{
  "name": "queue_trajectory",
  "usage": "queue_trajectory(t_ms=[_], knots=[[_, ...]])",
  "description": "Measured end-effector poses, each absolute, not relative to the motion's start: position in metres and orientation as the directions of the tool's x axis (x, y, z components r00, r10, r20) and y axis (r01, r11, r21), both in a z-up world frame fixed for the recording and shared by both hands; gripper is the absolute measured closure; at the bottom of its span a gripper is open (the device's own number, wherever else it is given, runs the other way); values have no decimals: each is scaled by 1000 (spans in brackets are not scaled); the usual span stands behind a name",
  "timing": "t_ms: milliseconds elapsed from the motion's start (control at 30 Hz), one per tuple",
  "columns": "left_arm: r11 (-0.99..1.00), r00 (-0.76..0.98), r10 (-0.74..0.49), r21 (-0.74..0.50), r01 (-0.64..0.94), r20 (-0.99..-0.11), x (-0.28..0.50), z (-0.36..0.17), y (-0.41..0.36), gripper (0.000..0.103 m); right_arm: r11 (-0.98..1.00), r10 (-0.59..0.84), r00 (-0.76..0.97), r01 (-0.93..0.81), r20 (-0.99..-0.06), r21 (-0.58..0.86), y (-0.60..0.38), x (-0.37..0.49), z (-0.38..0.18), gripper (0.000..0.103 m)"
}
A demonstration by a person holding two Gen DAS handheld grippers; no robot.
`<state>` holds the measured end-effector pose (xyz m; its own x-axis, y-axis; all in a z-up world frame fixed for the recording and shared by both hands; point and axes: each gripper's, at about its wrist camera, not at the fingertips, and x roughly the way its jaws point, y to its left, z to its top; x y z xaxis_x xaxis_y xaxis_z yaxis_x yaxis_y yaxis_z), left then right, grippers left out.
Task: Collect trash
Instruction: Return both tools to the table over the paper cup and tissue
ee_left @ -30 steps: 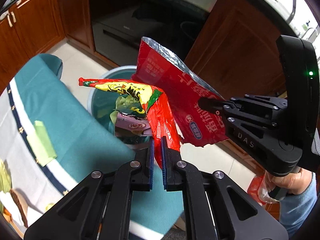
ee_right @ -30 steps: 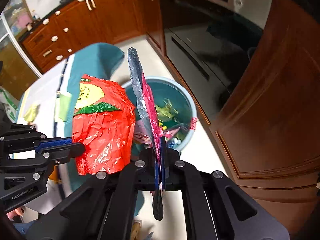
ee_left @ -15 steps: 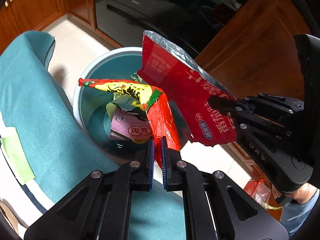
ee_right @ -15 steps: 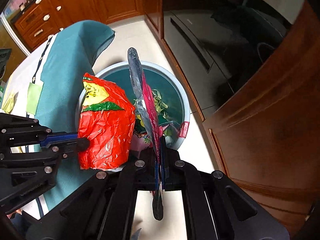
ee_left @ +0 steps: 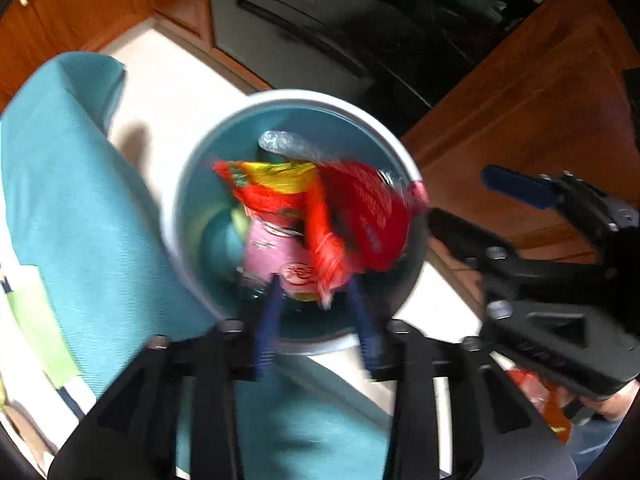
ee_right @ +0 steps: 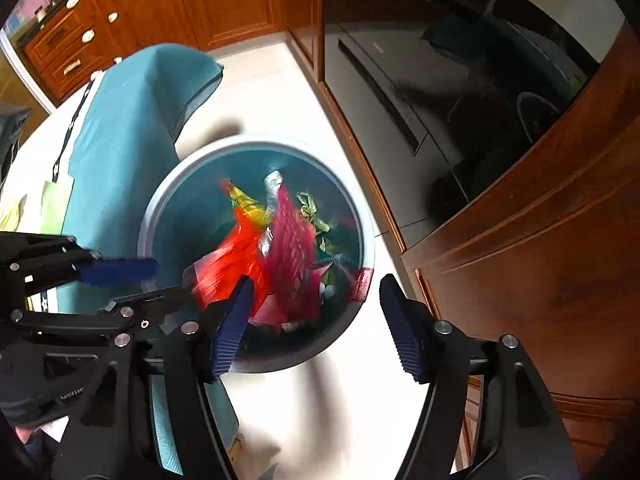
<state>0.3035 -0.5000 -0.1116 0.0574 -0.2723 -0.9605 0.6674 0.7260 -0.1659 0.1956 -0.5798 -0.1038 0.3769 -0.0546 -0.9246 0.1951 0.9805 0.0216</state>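
Both my tongs have just been opening, and nothing is pinched in either pair now: the left tongs [ee_left: 316, 312] stand partly spread and the right tongs [ee_right: 316, 320] wider. The orange-red wrapper [ee_left: 320, 236] and the red foil-lined bag [ee_left: 368, 216] are blurred, loose just ahead of my left fingertips and over the mouth of the round bin [ee_left: 192, 168], which sits straight below and ahead of both tongs. The worry, as I judge it, is the red bag: in the left view it seems to lie across the bin's rim on the side toward my right tongs [ee_left: 480, 208], so it could hang there or slide out onto the floor [ee_right: 340, 400]. The light wrapper could also snag on my left pad or drift toward the teal cloth [ee_left: 80, 200] on the surface beside my left tongs. Both hands point steeply down at the bin, side by side, the right one's tips reaching toward the rim.
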Motion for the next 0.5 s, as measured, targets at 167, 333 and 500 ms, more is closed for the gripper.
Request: queue_trajectory(t_ms=[167,333,500], knots=[[733,65,-279,-168,659,-958,304,-110,-494,42,963,-16,388,255,-922,91,-595,191,-104,22],[709,71,-291,-166,685,-954,301,-108,-494,37,958,-5,380,267,-925,105,-595,187,-103,18],[694,75,-314,-174,699,-947,289,-98,-492,36,958,-19,377,272,-926,91,-589,180,-95,18]])
